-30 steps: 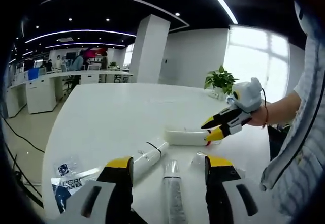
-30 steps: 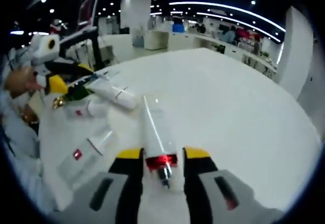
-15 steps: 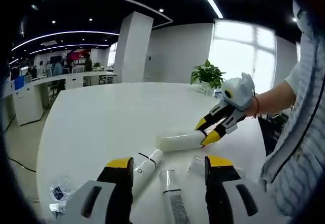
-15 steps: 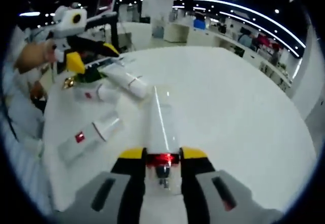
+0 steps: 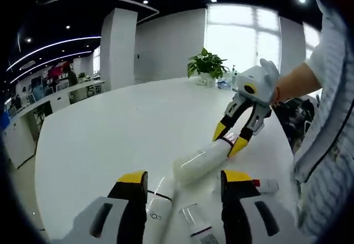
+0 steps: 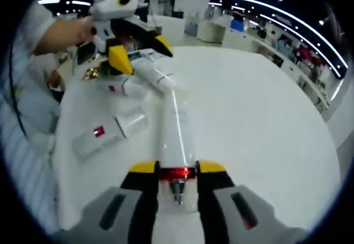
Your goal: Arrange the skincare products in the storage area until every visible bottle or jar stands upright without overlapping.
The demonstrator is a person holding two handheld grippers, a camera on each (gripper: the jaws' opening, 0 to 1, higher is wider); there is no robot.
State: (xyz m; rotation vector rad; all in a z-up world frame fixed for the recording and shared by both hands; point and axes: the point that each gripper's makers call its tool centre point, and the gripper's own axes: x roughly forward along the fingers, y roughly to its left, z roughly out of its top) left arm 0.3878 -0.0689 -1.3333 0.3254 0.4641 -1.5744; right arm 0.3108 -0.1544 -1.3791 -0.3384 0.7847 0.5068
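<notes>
Held thing: a white pump bottle point(image 6: 176, 133) lay gripped at its red-banded neck by the right tongs point(image 6: 177, 172), jaws pressed in on either side of the collar.
Long axis: the bottle ran straight out ahead of the right tongs, base pointing away, tilted low over the worktop point(image 6: 260, 122) rather than upright.
Same bottle from the other side: in the left gripper view the white pump bottle point(image 5: 203, 160) slanted down from the right tongs point(image 5: 232, 141), its base nearest the left tongs.
Left tongs: the left tongs point(image 5: 178, 186) stood spread and held nothing, hovering over the lying tubes.
Other products: a white tube with a dark band point(image 5: 159, 213) and a clear-capped tube point(image 5: 194, 230) lay flat just below the left tongs; a small bottle with a red mark point(image 5: 265, 185) lay to the side; a flat white tube with a red square point(image 6: 105, 133) lay beside the held bottle.
Nearer hand: the right hand already had it, so my guess was that standing it up meant swinging the neck up over the base.
</notes>
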